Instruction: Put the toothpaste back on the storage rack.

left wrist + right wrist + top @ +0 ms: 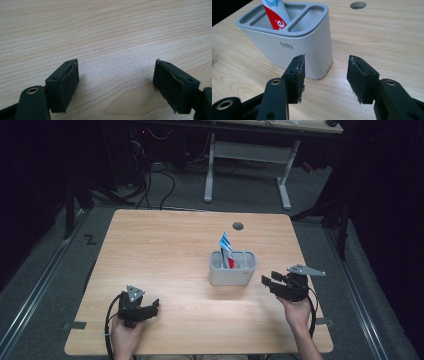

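Observation:
A grey holder [232, 268] with several compartments stands right of the table's middle. A red, white and blue toothpaste tube [226, 251] stands upright in its left compartment, also seen as the tube [275, 15] in the holder [294, 47]. My right gripper [267, 283] hovers just right of the holder, open, with nothing between its jaws; in its own view the right gripper [325, 77] points at the holder's near corner. My left gripper [154, 306] rests near the front left of the table, open and empty, the left gripper [116, 82] facing bare wood.
The wooden table [165, 245] has a round cable hole [238, 226] behind the holder. Another desk's white legs [210, 165] stand on the floor beyond the far edge. Dark floor and rails run along both sides.

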A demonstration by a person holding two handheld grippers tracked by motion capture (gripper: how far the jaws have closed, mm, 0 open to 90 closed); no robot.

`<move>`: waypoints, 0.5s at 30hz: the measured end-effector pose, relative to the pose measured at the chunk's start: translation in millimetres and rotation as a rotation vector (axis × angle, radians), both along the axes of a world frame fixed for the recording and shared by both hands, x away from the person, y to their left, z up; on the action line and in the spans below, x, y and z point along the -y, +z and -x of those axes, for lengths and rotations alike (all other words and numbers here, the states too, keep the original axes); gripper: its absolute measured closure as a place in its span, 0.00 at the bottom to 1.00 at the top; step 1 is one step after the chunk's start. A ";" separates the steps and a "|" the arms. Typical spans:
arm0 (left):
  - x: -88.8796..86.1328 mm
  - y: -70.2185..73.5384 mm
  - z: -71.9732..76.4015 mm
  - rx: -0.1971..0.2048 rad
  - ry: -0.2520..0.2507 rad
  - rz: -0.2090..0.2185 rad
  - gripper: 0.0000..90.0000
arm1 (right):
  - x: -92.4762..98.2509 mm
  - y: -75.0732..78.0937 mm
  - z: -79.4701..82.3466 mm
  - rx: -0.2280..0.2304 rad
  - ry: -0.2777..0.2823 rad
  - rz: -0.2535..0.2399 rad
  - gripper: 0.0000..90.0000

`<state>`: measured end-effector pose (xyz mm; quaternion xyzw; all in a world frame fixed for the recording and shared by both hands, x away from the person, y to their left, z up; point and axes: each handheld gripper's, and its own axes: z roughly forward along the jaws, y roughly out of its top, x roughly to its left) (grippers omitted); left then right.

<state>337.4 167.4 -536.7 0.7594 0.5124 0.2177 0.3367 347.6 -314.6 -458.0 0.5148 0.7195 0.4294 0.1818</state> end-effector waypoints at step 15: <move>0.0 0.0 0.0 0.000 0.000 0.000 0.24 | -0.3 -11.3 1.1 -0.029 -0.003 0.009 0.54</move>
